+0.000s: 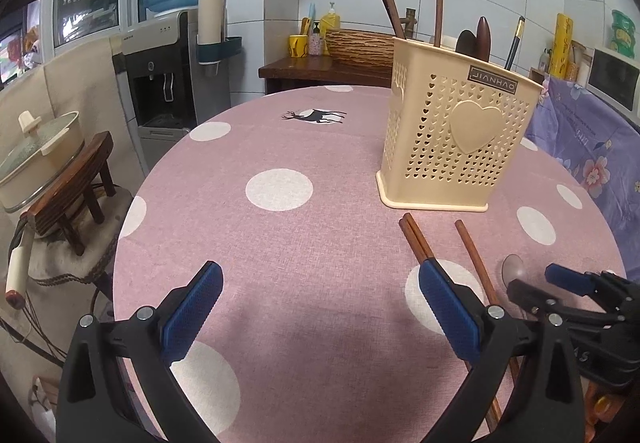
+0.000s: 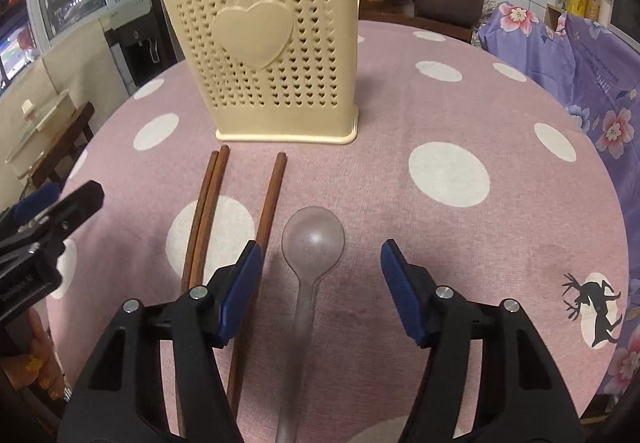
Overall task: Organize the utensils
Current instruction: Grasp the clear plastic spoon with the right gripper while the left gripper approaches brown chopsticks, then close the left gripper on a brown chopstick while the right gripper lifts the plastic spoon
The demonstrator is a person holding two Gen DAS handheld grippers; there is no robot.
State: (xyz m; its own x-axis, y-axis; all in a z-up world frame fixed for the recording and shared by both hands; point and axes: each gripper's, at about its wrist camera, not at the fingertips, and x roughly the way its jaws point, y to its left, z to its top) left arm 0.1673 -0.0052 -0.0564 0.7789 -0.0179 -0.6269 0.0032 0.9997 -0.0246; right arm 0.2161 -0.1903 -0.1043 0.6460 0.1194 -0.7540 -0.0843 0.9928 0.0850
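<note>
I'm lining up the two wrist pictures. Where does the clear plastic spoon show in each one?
Left wrist view: clear spoon, low right on the table; only its bowl shows, behind the right claw.
Right wrist view: spoon, lower centre, between the open right claw's fingers, handle running toward the camera.
Shared landmark: the cream utensil holder with the raised heart.

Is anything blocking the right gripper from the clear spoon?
Nothing visible. The spoon lies bare on the table, between the open right gripper fingers. The nearest chopstick lies just beside it.
</note>
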